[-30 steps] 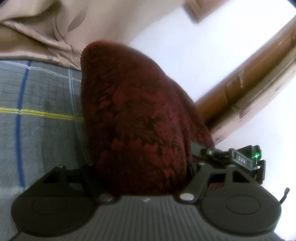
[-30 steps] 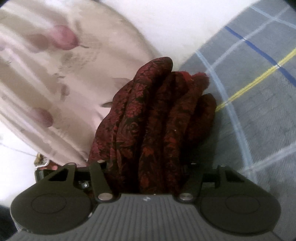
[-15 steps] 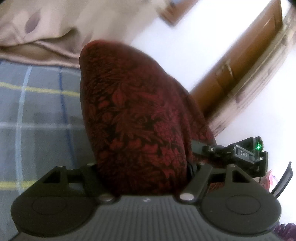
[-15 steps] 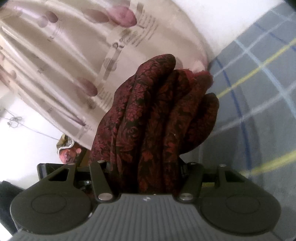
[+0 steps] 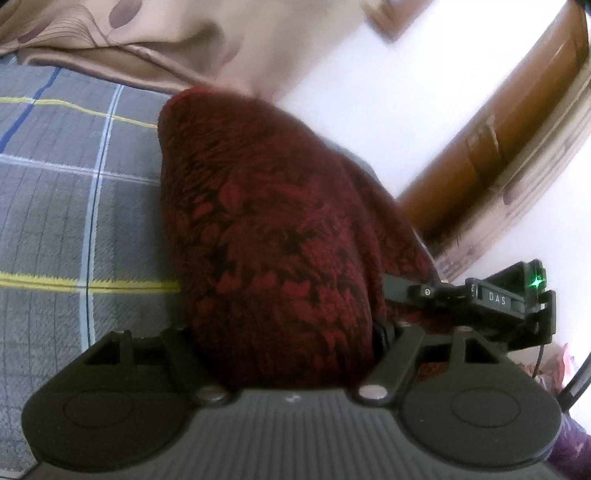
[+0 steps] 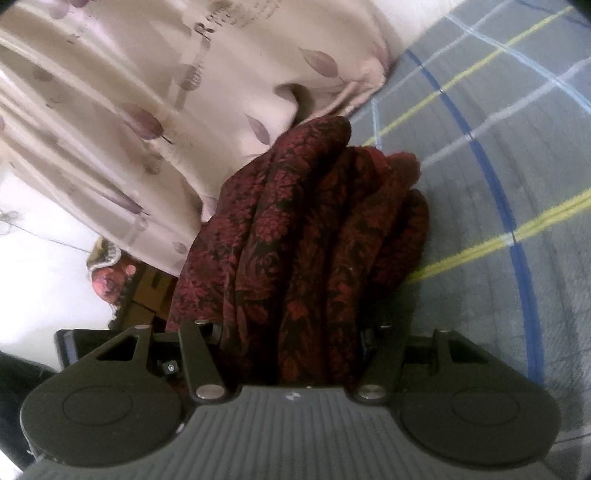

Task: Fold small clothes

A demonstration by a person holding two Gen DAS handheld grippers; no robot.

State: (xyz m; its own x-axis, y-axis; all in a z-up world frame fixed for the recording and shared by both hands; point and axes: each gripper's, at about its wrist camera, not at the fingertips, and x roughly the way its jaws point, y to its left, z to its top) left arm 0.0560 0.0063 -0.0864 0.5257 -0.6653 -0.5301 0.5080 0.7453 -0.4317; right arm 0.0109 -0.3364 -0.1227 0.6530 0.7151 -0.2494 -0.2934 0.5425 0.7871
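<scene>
A dark red garment with a black floral pattern [image 5: 273, 229] drapes over my left gripper [image 5: 284, 354] and hides its fingers; the gripper is shut on the cloth. In the right wrist view the same garment [image 6: 314, 236] hangs in several bunched folds from my right gripper [image 6: 295, 350], which is also shut on it, fingers hidden. The garment is held above a grey plaid bedsheet [image 5: 74, 206]. The other gripper's body [image 5: 506, 299], with a green light, shows at the right of the left wrist view.
The grey plaid sheet with blue, white and yellow lines [image 6: 498, 166] lies below. A beige leaf-print curtain [image 6: 129, 92] hangs behind it, also in the left wrist view [image 5: 147, 33]. A wooden door frame [image 5: 498, 140] and white wall stand at right.
Both grippers have swung with the garment still held; the background shifts, with more curtain and bedsheet in view. The grip on the cloth is unchanged.
</scene>
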